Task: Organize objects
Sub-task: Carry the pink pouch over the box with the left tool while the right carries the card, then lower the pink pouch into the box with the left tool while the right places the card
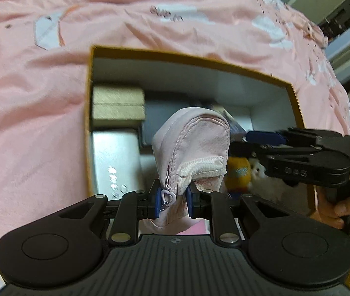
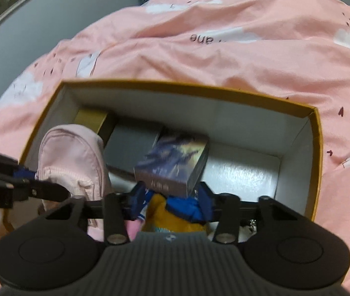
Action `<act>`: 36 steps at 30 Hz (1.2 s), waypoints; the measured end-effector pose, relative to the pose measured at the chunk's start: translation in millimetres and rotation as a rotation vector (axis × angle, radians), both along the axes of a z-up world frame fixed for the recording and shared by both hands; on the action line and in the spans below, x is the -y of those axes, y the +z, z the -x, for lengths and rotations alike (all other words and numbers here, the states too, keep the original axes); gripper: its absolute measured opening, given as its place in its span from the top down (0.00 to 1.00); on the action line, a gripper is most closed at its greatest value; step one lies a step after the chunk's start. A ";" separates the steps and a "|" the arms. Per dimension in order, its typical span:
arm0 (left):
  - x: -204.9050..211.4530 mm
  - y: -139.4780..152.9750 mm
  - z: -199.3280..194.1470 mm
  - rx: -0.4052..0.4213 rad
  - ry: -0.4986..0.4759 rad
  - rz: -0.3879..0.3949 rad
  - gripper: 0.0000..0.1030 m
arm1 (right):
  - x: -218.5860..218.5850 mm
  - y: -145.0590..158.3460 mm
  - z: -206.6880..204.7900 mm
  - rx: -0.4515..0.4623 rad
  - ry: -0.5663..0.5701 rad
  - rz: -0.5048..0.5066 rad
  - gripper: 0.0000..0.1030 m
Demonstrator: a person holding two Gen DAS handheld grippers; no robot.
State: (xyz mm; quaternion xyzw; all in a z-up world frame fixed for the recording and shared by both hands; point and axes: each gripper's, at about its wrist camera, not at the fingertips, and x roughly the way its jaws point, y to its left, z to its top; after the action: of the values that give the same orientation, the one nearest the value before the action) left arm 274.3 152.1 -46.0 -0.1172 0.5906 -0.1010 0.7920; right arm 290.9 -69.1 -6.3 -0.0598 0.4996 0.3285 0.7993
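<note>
A gold-rimmed cardboard box [image 1: 189, 58] with white inner walls lies on a pink bedsheet; it also shows in the right wrist view [image 2: 315, 148]. My left gripper [image 1: 175, 198] is shut on a pale pink zip pouch [image 1: 194, 140], held upright over the box; the pouch also shows in the right wrist view [image 2: 73, 157]. My right gripper [image 2: 172, 197] is shut on a dark blue illustrated card box [image 2: 175, 162] above the box's middle. The right gripper [image 1: 263, 137] enters the left wrist view from the right.
Inside the box lie a tan gift box [image 1: 118, 106], a grey flat box [image 2: 130, 143], a yellow-and-blue plush toy [image 2: 172, 217] and a white fluffy toy [image 1: 258, 170]. The pink sheet [image 2: 224, 56] surrounds the box. Shelves [image 1: 342, 17] stand beyond the bed.
</note>
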 end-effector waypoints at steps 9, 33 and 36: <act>15.5 -12.2 -3.8 -0.060 -0.041 -0.019 0.78 | 1.7 -17.7 -11.8 -0.071 -0.053 -0.029 0.69; 50.6 -39.0 -15.0 -0.161 -0.227 -0.235 0.44 | 11.5 -4.4 3.3 -0.025 -0.075 0.010 0.75; 49.6 -34.7 -12.5 -0.128 -0.204 -0.239 0.44 | 15.1 4.6 11.7 0.006 -0.074 0.008 0.74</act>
State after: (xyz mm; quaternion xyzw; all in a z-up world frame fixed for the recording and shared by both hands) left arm 286.8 102.5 -80.6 0.0323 0.6565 -0.1024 0.7466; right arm 279.2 -84.1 -1.7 -0.0458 0.5005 0.2965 0.8121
